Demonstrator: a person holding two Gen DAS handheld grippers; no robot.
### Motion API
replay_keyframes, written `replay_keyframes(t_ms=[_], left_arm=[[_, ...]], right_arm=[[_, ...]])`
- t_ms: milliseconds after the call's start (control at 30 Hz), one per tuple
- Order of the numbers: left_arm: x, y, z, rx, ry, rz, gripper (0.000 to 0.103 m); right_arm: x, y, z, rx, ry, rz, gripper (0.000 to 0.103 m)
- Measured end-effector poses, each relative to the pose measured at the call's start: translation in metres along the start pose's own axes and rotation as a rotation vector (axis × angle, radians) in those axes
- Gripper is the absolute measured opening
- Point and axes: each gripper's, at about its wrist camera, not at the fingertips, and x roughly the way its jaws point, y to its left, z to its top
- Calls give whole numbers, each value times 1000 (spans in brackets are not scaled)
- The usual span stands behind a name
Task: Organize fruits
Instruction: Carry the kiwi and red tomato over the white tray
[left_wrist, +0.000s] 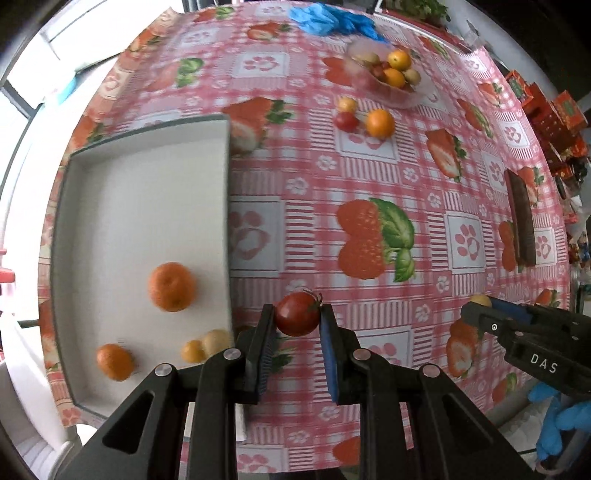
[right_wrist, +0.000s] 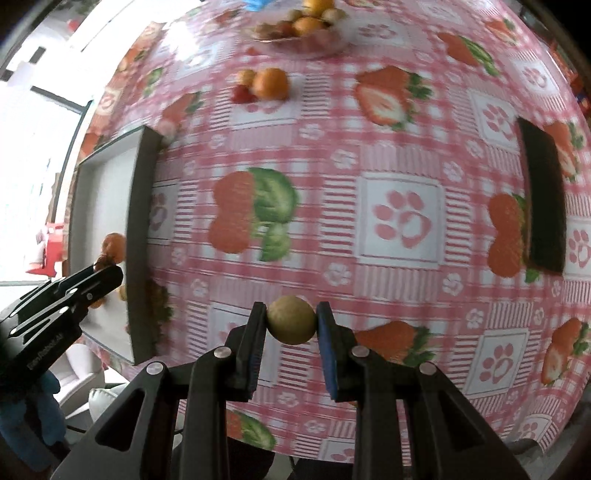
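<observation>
My left gripper (left_wrist: 297, 315) is shut on a small red tomato (left_wrist: 297, 314), held above the tablecloth just right of the white tray (left_wrist: 147, 192). That tray holds two oranges (left_wrist: 171, 287), a small yellow fruit and a pale round fruit (left_wrist: 218, 339). My right gripper (right_wrist: 291, 321) is shut on a yellow-green round fruit (right_wrist: 291, 325) and hangs over the cloth between the white tray (right_wrist: 142, 236) and a dark tray (right_wrist: 545, 199). It shows in the left wrist view too, as the right gripper (left_wrist: 480, 304). In the right wrist view the left gripper (right_wrist: 103, 271) sits at the tray's edge.
A clear bowl (left_wrist: 388, 94) of mixed fruit stands at the far side, with an orange (left_wrist: 379, 123), a red fruit (left_wrist: 346, 121) and a yellow one loose before it. Blue gloves (left_wrist: 325, 18) lie at the far edge. Red boxes (left_wrist: 546, 110) crowd the right side.
</observation>
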Motion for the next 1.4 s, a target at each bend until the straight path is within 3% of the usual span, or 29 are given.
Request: replay_keyframes(t_ms=[900,1400], left_arm=[[-14,112,-14,-180,-50,44,25],[-10,145,-21,-247,-43,46,25]], right_arm=[[15,143,39,-238,11,33,30],[30,187,48,-312,33,30,30]])
